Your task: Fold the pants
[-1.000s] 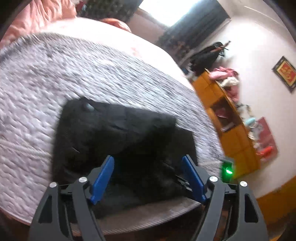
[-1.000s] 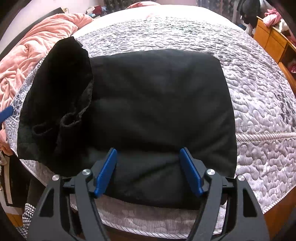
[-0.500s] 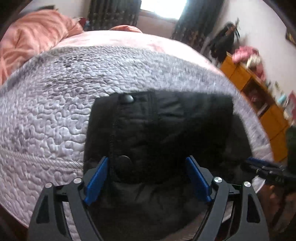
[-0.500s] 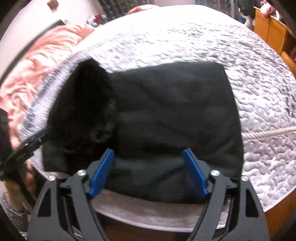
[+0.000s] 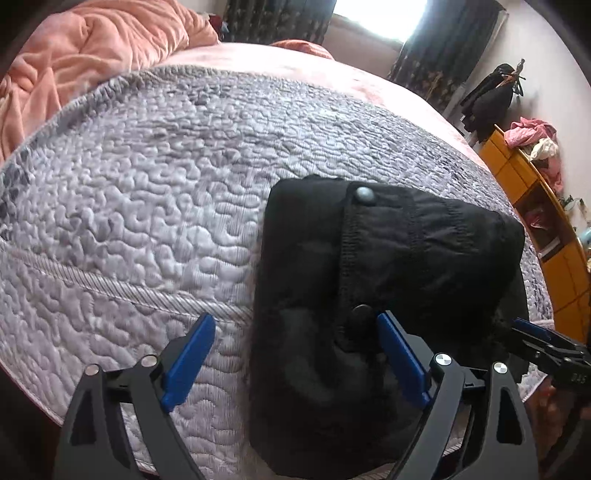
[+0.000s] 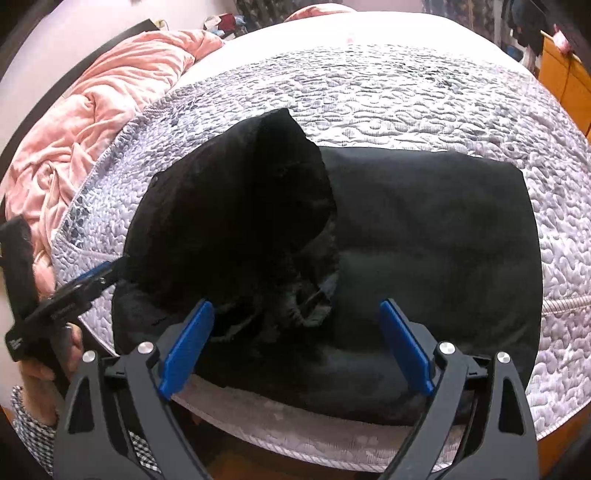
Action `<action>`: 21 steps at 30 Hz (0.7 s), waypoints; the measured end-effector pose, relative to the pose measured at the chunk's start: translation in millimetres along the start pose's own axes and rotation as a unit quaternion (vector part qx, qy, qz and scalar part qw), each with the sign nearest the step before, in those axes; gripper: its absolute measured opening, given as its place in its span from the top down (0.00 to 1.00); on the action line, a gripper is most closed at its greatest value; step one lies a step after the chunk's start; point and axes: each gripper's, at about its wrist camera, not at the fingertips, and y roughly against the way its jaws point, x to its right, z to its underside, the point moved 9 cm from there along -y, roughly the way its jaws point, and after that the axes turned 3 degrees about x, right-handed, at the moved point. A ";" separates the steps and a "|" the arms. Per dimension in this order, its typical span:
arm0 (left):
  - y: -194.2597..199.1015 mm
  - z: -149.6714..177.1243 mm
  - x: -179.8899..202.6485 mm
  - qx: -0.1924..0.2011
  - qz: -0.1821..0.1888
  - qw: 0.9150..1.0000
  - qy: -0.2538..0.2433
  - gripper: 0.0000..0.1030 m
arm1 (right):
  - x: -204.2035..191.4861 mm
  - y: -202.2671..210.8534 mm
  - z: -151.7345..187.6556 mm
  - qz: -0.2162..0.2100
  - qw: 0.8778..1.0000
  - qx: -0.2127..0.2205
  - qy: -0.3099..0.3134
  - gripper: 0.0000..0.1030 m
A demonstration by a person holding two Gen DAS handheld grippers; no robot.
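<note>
Lying folded at the bed's (image 6: 424,96) front edge, the black pants (image 6: 424,236) are released by both grippers (image 5: 295,354) (image 6: 295,339), jaws just opened wide.

Both grippers, left (image 5: 295,354) and right (image 6: 295,343), tilt downward, fingers having just spread wide, nothing gripped.

Bedroom, likely home: quilted bed (image 5: 147,206), curtained window (image 5: 373,14).

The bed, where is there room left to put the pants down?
The grey quilt is bare between the black pants and the pink blanket, and beyond the pants toward the window. In the right wrist view a bare strip lies right of the pants. The near edge is crowded: pants and both hand-held grippers.
</note>
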 end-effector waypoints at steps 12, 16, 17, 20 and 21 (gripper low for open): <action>-9.9 9.6 0.0 -0.021 0.021 0.999 0.014 0.12 | -12.3 -20.3 14.2 -0.037 0.999 -0.038 -0.009 0.12; -7.5 8.6 -0.3 -0.023 0.015 1.000 0.004 0.11 | -21.4 -27.9 14.9 -0.062 0.997 -0.039 -0.012 0.44; -7.2 8.2 -1.0 -0.024 0.014 1.000 0.004 0.11 | -22.7 -27.6 14.2 -0.061 0.997 -0.037 -0.009 0.49; -5.8 8.3 -3.8 -0.025 0.013 1.000 0.007 0.11 | -29.6 -22.5 11.1 -0.042 0.998 -0.021 0.031 0.66; -4.8 8.4 -5.6 -0.024 0.011 1.000 0.011 0.11 | -31.3 -19.5 10.1 -0.040 0.998 -0.016 0.038 0.70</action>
